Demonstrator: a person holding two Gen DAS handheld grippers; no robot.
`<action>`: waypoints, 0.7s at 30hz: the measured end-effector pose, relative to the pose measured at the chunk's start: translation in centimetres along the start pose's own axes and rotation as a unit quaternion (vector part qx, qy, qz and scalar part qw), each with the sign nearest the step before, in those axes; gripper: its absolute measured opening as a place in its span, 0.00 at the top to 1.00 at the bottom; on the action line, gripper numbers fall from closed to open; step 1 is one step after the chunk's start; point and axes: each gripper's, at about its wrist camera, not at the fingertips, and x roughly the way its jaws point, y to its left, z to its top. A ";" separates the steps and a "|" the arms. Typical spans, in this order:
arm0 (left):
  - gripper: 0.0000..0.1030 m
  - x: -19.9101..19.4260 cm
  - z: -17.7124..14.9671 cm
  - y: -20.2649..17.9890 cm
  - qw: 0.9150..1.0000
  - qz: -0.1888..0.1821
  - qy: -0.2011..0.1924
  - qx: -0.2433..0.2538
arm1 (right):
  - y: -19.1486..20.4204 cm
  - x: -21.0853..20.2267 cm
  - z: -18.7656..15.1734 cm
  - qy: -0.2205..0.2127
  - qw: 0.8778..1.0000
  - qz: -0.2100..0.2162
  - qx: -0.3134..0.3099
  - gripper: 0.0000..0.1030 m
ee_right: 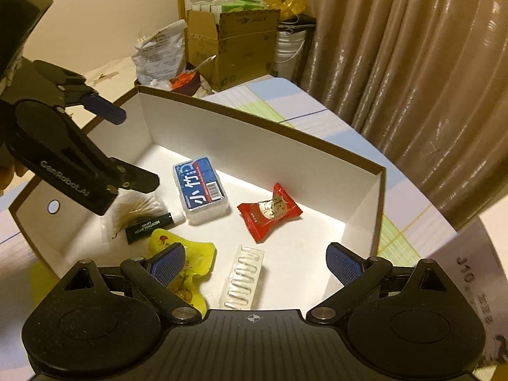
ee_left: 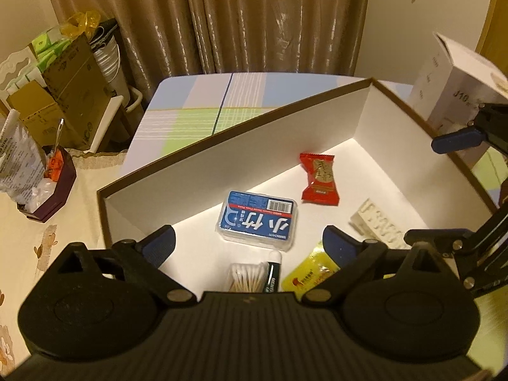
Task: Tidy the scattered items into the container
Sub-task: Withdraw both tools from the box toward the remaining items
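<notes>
A white cardboard box (ee_left: 222,165) with a brown rim (ee_right: 263,120) holds a blue floss-pick case (ee_left: 257,219) (ee_right: 200,189), a red snack packet (ee_left: 318,179) (ee_right: 270,211), a clear capsule strip (ee_left: 377,222) (ee_right: 243,277), a yellow packet (ee_left: 309,271) (ee_right: 185,265), a green lip balm (ee_left: 273,271) (ee_right: 149,225) and a bag of cotton swabs (ee_left: 247,274) (ee_right: 139,204). My left gripper (ee_left: 249,246) is open and empty above the box's near end; it also shows in the right wrist view (ee_right: 127,149). My right gripper (ee_right: 255,262) is open and empty over the capsule strip.
The box stands on a checked tablecloth (ee_left: 203,108). A white carton (ee_left: 454,95) (ee_right: 473,285) stands beside the box. A dark tray of odds and ends (ee_left: 47,187), cardboard boxes (ee_left: 66,95) (ee_right: 235,50) and brown curtains (ee_left: 254,16) lie behind.
</notes>
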 end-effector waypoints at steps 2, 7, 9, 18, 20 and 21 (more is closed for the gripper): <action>0.04 -1.0 -0.3 -0.2 1.000 0.003 -0.003 0.001 | 0.3 -0.9 -0.2 -0.004 1.000 -0.001 0.004 0.03; 0.03 -3.4 -1.1 -0.9 1.000 0.009 -0.009 -0.004 | 1.2 -3.0 -0.9 -0.011 1.000 -0.006 0.012 0.03; 0.03 -4.4 -1.5 -1.2 1.000 0.010 -0.011 -0.004 | 1.6 -3.8 -1.2 -0.014 1.000 -0.008 0.013 0.03; 0.02 -9.0 -4.1 -2.8 1.000 0.015 -0.024 -0.009 | 4.1 -7.9 -2.5 -0.040 0.999 -0.008 0.027 0.03; 0.02 -10.0 -4.6 -3.2 0.999 0.017 -0.026 -0.011 | 4.6 -8.7 -2.8 -0.042 0.999 -0.009 0.027 0.03; 0.02 -10.5 -4.8 -3.4 0.999 0.018 -0.027 -0.010 | 4.9 -9.1 -3.0 -0.043 0.999 -0.009 0.027 0.03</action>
